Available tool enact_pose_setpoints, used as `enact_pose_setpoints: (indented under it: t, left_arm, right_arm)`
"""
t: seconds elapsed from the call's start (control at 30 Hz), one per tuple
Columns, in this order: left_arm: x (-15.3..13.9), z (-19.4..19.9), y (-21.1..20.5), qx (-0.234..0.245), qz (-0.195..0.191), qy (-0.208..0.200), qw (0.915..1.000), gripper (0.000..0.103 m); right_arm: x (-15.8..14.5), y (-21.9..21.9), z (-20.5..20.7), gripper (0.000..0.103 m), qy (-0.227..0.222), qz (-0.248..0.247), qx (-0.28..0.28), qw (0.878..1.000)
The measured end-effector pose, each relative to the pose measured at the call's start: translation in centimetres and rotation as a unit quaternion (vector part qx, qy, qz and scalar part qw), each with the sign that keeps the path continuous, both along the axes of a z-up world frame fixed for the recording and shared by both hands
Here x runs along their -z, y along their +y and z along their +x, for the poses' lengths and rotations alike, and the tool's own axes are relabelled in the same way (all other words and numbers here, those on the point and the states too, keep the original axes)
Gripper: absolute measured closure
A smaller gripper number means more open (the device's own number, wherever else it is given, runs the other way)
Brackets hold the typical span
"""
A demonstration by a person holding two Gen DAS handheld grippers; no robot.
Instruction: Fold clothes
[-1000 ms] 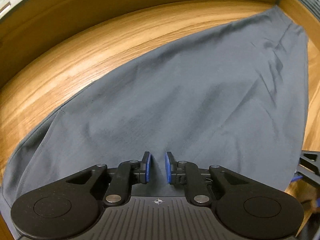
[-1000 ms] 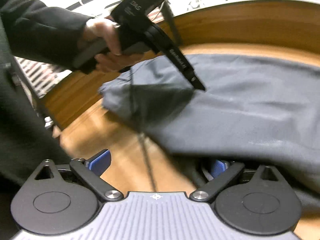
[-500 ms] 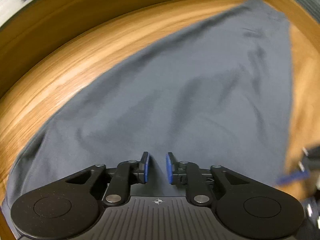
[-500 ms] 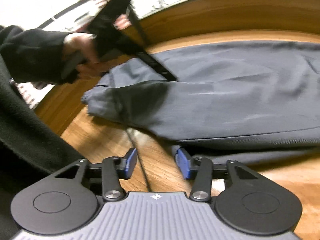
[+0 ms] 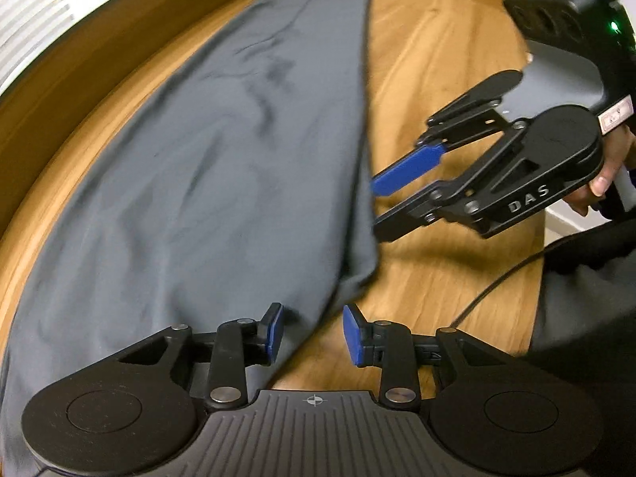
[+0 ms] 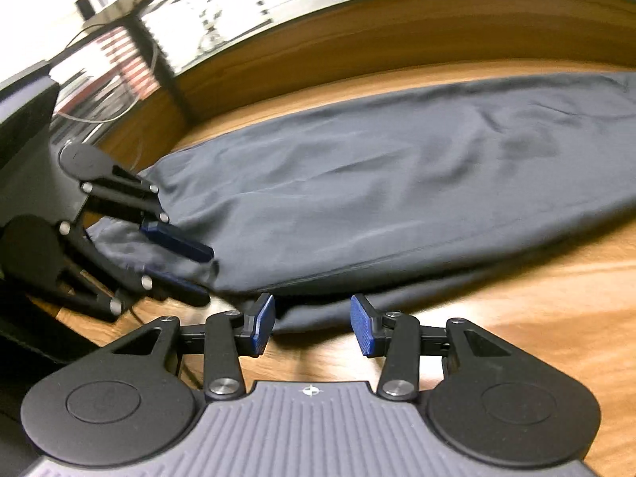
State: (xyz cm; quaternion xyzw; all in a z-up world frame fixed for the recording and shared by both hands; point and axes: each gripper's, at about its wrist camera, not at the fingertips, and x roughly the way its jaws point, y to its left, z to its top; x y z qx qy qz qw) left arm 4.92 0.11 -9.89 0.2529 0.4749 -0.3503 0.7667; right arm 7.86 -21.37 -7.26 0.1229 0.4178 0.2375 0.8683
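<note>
Left wrist view: a long grey garment (image 5: pixel 222 167) of smooth, thin cloth with soft creases lies stretched across the wood-grain surface (image 5: pixel 429 63), tapering toward the far edge. The left claw (image 5: pixel 312 332) hangs over the garment's near rounded corner, its jaws opening, blue ribbed pads clear of the cloth, which passes under the gap. To the right the right claw (image 5: pixel 377 208), matte black linkages with a flat blue pad, points at the garment's side edge, held by a hand (image 5: pixel 608 167). Right wrist view: the garment (image 6: pixel 397 183) runs from the left to the far right, a folded lower layer showing along its near edge. The right claw (image 6: pixel 312 324) stands half open just before that edge, gripping nothing. The left claw (image 6: pixel 206 274) brackets the garment's left end, pads apart.
</note>
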Motion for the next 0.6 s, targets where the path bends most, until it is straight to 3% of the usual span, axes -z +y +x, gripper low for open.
enact_pose_setpoints:
  t: [0.07,0.13,0.17,0.4,0.6]
  left_arm:
    - [0.3,-0.2,-0.8,0.003,0.012,-0.009,0.9999,0.075]
    - [0.9,0.1,-1.3,-0.001,0.032,-0.023,0.9992,0.091]
    - [0.8,0.2,-1.2,-0.011,0.032,-0.028,0.999,0.093]
    - [-1.5,2.9,0.8,-0.088,-0.013,-0.013,0.996,0.097]
    - [-1.7,5.2,2.1,-0.131,-0.052,0.024,0.9898,0.097]
  right_arm:
    - [0.1,-0.7,-0.4,0.054,0.003,0.0,0.013,1.0]
    - [0.1,-1.4,-0.8,0.055,0.003,0.003,0.025,1.0]
    - [0.0,-1.7,-1.0,0.055,0.0,0.004,0.031,1.0]
    - [0.4,-1.9,-0.7,0.055,-0.012,0.035,0.037,0.999]
    - [1.3,-0.2,2.0,0.054,-0.001,0.073,-0.01,0.997]
